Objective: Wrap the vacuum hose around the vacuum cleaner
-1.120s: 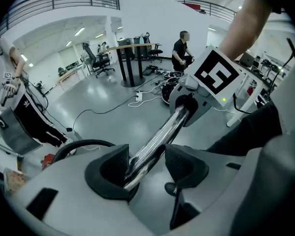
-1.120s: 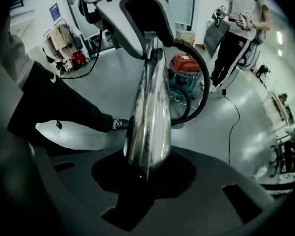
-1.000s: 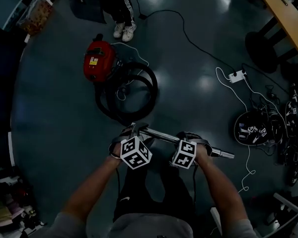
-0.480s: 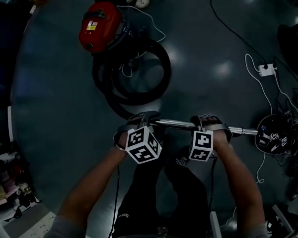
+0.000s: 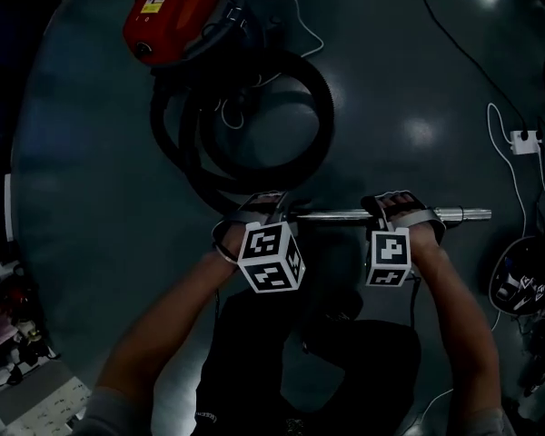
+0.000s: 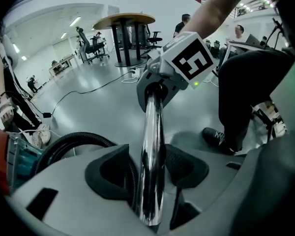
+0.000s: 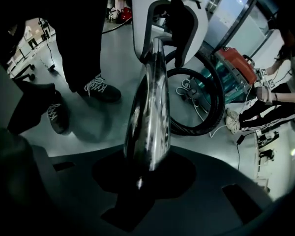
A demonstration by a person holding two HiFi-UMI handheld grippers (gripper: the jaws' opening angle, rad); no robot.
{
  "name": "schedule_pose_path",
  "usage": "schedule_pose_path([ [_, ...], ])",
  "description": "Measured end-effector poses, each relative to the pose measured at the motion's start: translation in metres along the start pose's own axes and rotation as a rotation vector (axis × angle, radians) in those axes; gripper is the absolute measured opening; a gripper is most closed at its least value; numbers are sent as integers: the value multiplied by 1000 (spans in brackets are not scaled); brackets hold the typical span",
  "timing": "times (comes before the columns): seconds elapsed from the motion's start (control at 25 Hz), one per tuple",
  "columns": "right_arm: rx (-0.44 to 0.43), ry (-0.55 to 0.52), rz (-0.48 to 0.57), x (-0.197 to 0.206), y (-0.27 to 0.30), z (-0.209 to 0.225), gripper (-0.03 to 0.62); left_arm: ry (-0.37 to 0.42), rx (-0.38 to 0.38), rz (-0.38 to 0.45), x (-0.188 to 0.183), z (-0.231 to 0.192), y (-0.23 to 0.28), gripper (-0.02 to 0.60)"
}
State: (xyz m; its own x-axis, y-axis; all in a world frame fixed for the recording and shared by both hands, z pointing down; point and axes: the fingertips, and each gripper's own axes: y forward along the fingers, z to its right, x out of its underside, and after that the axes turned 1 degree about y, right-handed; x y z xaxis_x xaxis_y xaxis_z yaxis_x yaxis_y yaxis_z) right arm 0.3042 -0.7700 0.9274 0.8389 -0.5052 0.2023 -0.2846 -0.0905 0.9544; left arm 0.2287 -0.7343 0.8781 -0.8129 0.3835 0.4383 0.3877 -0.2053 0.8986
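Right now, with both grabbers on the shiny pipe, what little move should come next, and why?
Probably swing the metal tube forward toward the red vacuum cleaner. The left gripper and the right gripper are both shut on the tube, holding it level above the floor. The black hose lies in loose loops beside the cleaner, not around it, so the tube end likely has to lead it there.

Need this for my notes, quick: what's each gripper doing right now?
Left gripper: closed on the metal tube.
Right gripper: closed on the same metal tube, farther along.
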Motion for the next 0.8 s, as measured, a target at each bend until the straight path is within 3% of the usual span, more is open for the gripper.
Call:
schedule_pose_path([
  [0.24, 30, -55, 17, 14, 67, 19, 101, 35, -7, -27, 36, -21, 64, 219],
  [0.48, 34, -84, 30, 26, 126, 30, 101, -15, -18, -33, 69, -40, 116, 219],
  [0.8, -22, -58, -28, 32, 189, 35, 91, 26, -92, -83, 110, -59, 161, 219],
])
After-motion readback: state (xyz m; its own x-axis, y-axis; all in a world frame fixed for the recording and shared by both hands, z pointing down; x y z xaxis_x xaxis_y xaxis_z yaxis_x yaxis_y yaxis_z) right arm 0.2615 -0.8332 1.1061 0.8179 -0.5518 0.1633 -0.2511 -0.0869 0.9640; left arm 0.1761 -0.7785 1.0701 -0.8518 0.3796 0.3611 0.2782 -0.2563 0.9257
